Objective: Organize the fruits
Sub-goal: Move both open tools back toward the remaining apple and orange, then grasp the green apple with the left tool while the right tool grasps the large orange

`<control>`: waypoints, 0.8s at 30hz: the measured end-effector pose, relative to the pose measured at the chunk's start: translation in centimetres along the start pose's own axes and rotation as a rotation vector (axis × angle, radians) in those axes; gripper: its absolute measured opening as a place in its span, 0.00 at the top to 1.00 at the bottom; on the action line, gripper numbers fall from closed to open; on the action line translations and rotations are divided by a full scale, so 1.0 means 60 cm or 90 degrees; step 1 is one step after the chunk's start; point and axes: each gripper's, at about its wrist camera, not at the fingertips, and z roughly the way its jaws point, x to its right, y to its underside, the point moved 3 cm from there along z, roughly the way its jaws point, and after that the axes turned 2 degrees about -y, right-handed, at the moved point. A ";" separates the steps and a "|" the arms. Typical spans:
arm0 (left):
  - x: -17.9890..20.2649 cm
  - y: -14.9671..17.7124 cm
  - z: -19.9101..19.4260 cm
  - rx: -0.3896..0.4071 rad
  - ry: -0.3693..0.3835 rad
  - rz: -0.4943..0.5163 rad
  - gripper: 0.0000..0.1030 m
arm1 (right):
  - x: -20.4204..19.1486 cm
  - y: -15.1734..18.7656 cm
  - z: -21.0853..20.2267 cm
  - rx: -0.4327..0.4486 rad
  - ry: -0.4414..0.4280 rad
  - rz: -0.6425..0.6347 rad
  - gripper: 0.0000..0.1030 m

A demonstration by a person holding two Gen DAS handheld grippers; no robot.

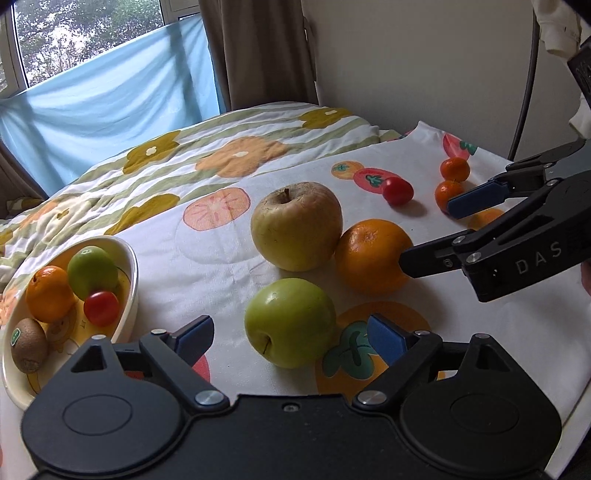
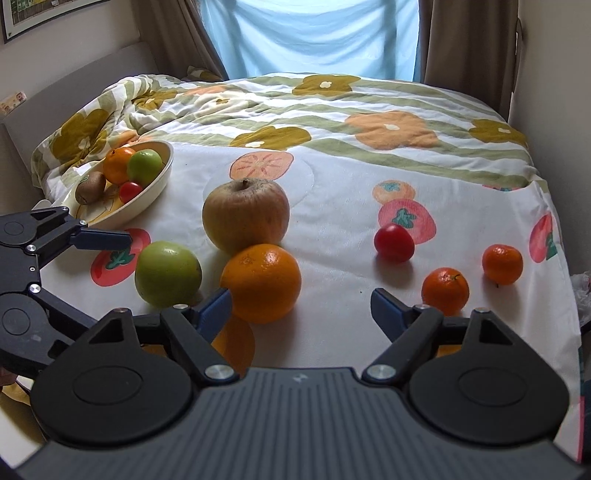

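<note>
A white cloth (image 2: 332, 229) printed with fruit covers the near part of the bed (image 2: 369, 107), and the fruits lie scattered on it. Near the cloth's middle a yellowish apple (image 2: 245, 214) touches a large orange (image 2: 262, 282), with a green apple (image 2: 168, 273) just beside them toward the left. The left gripper (image 1: 290, 334) hovers low over the cloth with its fingers spread wide, the green apple sitting between the blue pads (image 1: 384, 334) without either pad touching it. The right gripper (image 2: 301, 304) is also spread wide and grips nothing; its left pad lies against the near side of the large orange, while the other pad is well apart from it. Toward the cloth's right edge lie a red tomato (image 2: 394, 238) and two small mandarins, one nearer (image 2: 445, 291) and one further right (image 2: 502, 264), all apart from each other. At the cloth's left edge stands a cream bowl (image 2: 155, 192) holding an orange (image 2: 117, 164), a small green apple (image 2: 144, 167), a cherry tomato (image 2: 130, 191) and a kiwi (image 2: 90, 187). Behind the bed hangs a pale blue sheet (image 2: 325, 33) between brown curtains (image 2: 469, 44).
</note>
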 end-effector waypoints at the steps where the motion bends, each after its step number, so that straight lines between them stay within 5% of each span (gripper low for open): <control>1: -0.002 0.000 0.006 -0.004 -0.004 -0.004 0.13 | 0.001 0.001 0.003 -0.001 -0.008 0.002 0.05; 9: 0.000 -0.005 0.031 -0.021 0.008 -0.018 0.41 | -0.005 0.000 0.017 -0.001 -0.045 -0.002 0.05; 24: 0.006 0.006 0.011 -0.031 -0.018 -0.058 0.41 | -0.016 -0.011 0.039 -0.006 -0.072 -0.020 0.12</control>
